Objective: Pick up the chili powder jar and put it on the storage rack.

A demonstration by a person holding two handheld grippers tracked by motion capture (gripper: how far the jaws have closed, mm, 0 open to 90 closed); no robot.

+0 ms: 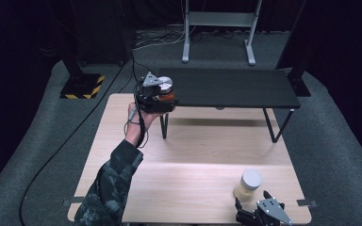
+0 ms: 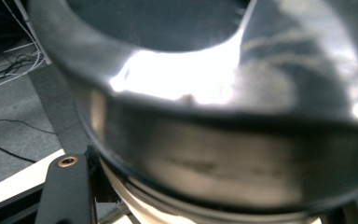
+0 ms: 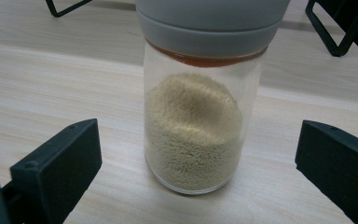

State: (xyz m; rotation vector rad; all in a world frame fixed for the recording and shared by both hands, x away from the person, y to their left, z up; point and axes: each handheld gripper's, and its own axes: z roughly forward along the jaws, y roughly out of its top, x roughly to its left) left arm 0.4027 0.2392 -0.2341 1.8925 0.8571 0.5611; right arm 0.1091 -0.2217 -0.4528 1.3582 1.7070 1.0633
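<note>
A glass jar with a grey lid and reddish contents is at the left end of the black shelf. My left gripper is shut on it, held up by a hand and camouflage sleeve. In the left gripper view the jar's lid looms blurred and very close above one black finger. A second jar with a grey lid and beige grains stands on the wooden table near the front right. My right gripper is just in front of it, open. In the right gripper view, this jar stands between the gripper's spread jaws, untouched.
The black shelf rests on thin black wire legs at the back of the light wooden table. Grey carpet surrounds the table. A white stand and cables lie beyond, with a yellow-striped base at the back left.
</note>
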